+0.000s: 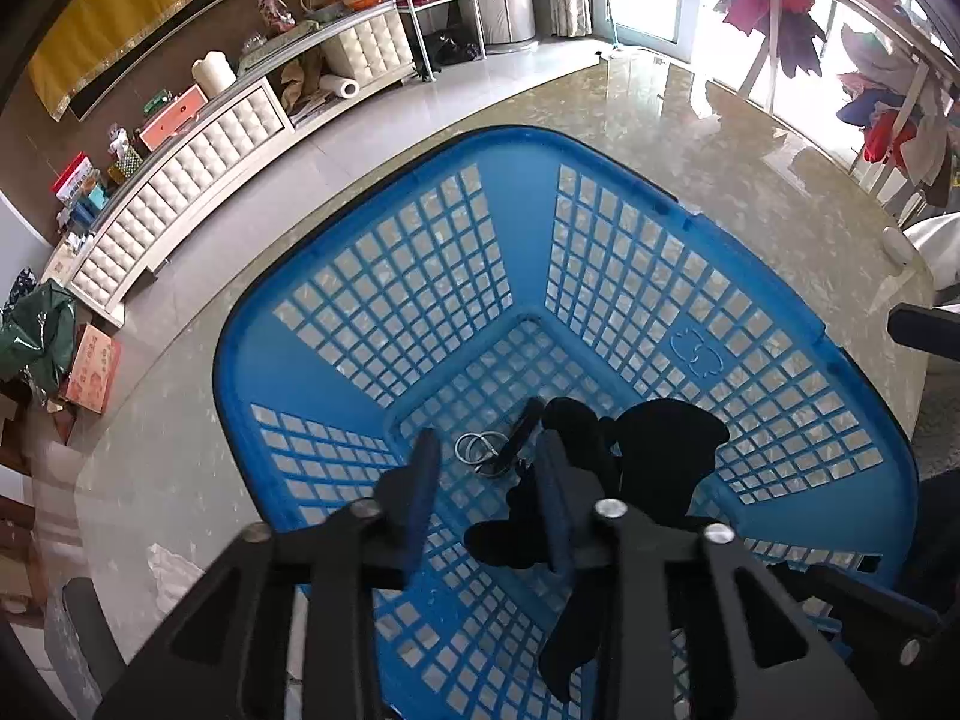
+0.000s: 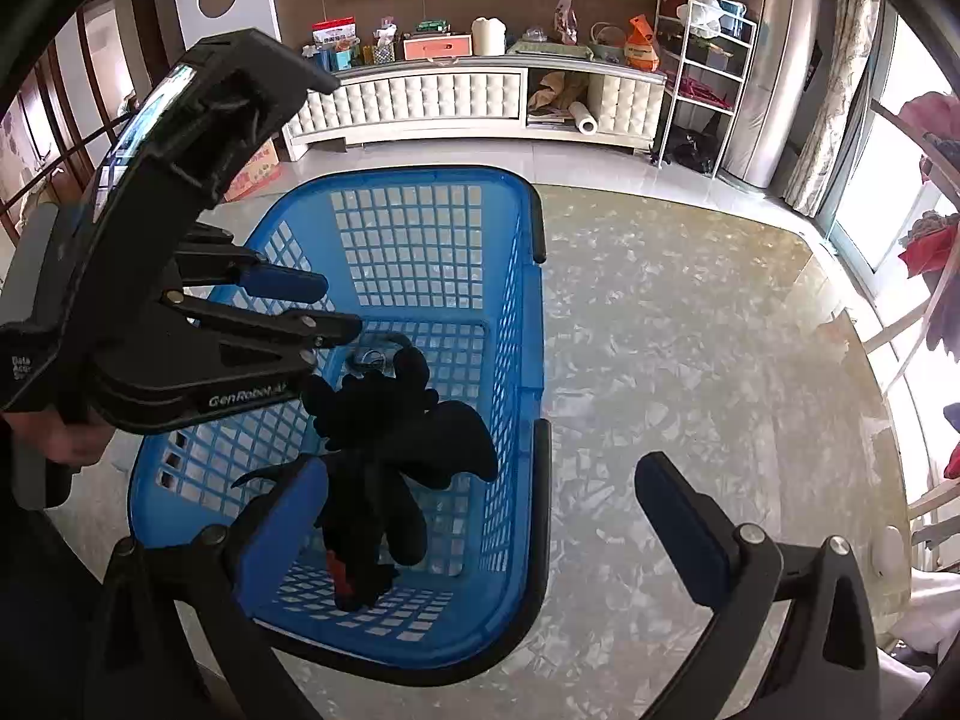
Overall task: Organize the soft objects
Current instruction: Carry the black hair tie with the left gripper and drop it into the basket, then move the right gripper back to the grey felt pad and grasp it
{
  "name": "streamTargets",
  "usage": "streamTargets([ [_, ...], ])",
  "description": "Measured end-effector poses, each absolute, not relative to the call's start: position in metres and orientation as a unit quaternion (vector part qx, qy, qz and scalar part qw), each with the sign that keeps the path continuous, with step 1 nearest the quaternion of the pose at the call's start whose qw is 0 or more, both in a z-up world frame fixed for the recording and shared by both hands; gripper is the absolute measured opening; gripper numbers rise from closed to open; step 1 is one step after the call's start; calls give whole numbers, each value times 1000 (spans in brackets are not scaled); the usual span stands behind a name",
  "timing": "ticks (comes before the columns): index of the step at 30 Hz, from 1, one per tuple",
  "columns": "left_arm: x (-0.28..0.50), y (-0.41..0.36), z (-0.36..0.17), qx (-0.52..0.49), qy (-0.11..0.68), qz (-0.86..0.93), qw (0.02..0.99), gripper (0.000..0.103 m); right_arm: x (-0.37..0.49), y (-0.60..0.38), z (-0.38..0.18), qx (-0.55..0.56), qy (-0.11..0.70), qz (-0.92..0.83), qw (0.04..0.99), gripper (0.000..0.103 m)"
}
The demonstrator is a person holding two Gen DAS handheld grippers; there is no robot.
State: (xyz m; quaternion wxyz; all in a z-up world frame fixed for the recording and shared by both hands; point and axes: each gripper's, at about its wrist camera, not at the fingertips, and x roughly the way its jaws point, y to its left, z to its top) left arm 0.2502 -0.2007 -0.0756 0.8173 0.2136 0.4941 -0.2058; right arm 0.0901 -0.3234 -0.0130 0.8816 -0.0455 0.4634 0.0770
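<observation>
With your left gripper (image 1: 489, 480) jaws parted and clear of the black plush toy (image 2: 384, 438) lying in the blue basket (image 2: 528, 312), lift straight out, keeping your empty, wide-open right gripper (image 2: 480, 510) off the rim.

Our left gripper (image 1: 489, 480) is angled steeply downward, blue-padded fingers (image 1: 420, 480) parted a moderate way with nothing pinched between them. Over on the other side, our right gripper (image 2: 486, 516) sits spread wide, also tipped down. A bare hand (image 2: 66, 435) grips the left one's handle.
</observation>
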Motion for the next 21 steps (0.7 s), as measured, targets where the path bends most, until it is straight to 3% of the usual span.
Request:
streamTargets([
  [6, 247, -202, -74, 220, 490, -206, 818, 70, 92, -333, -11, -29, 460, 72, 884, 103],
  [12, 234, -199, -63, 223, 478, -198, 826, 71, 90, -334, -8, -22, 453, 75, 888, 103],
  [15, 227, -192, -53, 215, 469, -188, 836, 81, 87, -336, -3, -16, 444, 80, 892, 103],
  [21, 210, -169, -35, 195, 462, -179, 847, 87, 80, -331, 0, -22, 438, 88, 894, 103],
])
